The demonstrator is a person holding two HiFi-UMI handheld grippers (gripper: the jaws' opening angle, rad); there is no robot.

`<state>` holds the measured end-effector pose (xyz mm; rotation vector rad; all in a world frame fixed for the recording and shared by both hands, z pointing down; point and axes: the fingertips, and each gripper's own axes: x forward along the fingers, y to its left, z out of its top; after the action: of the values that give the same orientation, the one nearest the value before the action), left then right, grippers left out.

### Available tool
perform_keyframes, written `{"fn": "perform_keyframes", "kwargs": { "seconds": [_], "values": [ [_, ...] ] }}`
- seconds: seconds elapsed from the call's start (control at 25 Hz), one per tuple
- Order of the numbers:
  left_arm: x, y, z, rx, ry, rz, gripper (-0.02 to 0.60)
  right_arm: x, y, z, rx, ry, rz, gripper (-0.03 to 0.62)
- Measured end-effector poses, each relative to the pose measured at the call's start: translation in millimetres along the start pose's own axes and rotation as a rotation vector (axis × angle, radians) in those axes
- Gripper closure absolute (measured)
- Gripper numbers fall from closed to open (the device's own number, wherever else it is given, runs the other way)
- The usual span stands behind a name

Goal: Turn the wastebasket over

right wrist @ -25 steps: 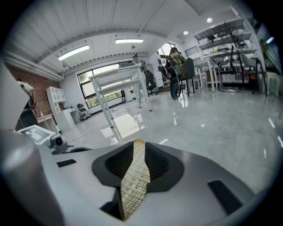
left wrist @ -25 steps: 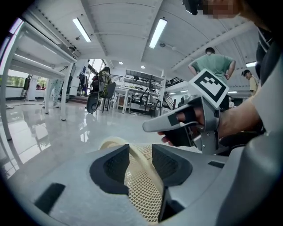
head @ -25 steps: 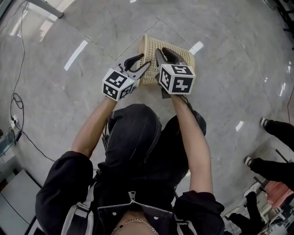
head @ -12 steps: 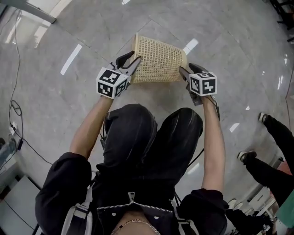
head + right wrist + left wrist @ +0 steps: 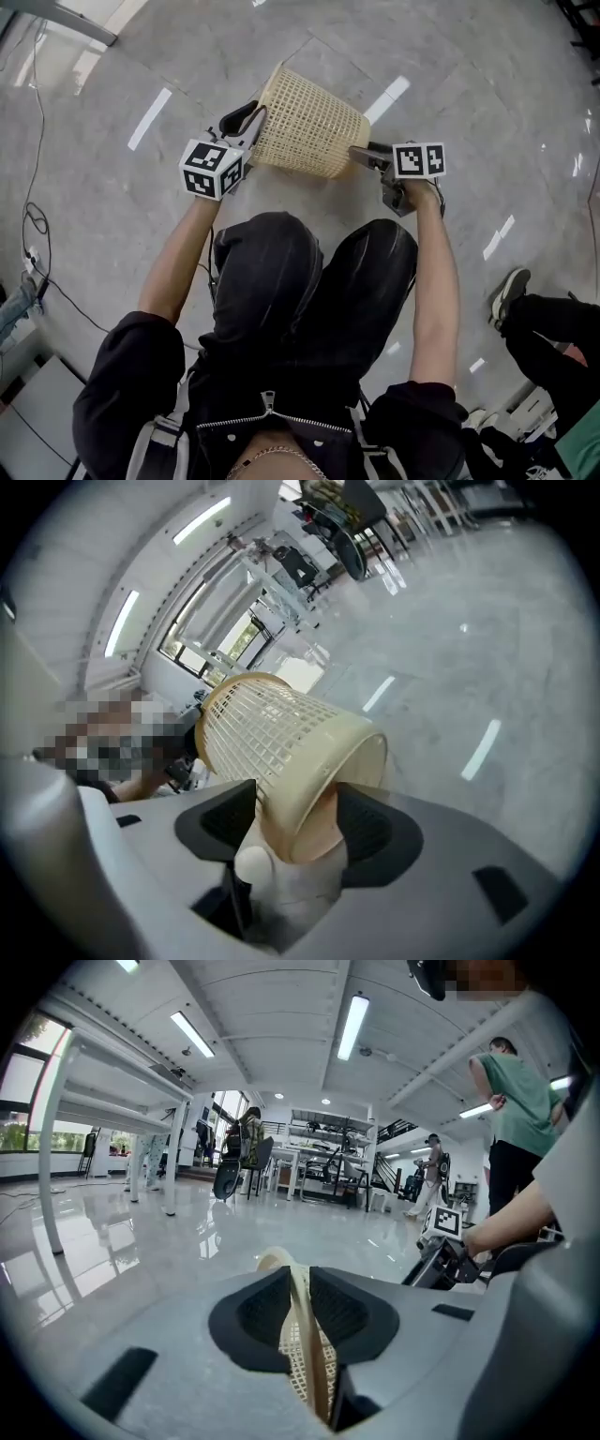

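Left gripper point(image 5: 249, 124) just closing on wastebasket point(image 5: 309, 131), right gripper point(image 5: 362, 156) just opening around it

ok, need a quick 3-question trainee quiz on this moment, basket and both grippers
1. Pick one: the left gripper grips the wastebasket by A) its rim, B) its base, C) nothing at all.
2. True or false: the wastebasket stands upright.
3. Which part of the wastebasket sits between the jaws of the right gripper?
Key: 1 A; those jaws have just closed onto the rim. 2 False; it lies on its side. 3 The base; those jaws have just opened wide around it and do not clamp it.
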<state>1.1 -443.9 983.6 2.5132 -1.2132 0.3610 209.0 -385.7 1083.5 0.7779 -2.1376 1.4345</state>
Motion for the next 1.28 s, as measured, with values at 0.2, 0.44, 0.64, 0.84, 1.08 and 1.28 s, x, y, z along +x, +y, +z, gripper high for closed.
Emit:
{"fn": "perform_keyframes", "kwargs": {
  "seconds": [0.2,0.44,0.64,0.84,1.08,1.28],
  "values": [
    [1,3,2,-0.005,-0.001,0.006,0.522,1,2,13,-0.037,-0.058,-0.040,0.322],
    [13,-2,7,-0.029,-0.021,-0.010,0.522,-36,4,43,-0.166,-0.174,-0.178,0.322],
    [38,-27,6,-0.049,-0.013,-0.082,0.509,-102,14,87,-0.204,-0.414,-0.313,0.322],
    [61,-49,-20,-0.056,0.080,-0.165,0.499,-146,38,116,-0.395,-0.500,-0.509,0.337],
    [66,-49,-54,-0.088,0.133,-0.181,0.486,-137,53,126,-0.504,-0.506,-0.592,0.381],
    [54,-34,-44,0.002,0.110,-0.131,0.488,-125,66,133,-0.535,-0.523,-0.584,0.381]
  ]
}}
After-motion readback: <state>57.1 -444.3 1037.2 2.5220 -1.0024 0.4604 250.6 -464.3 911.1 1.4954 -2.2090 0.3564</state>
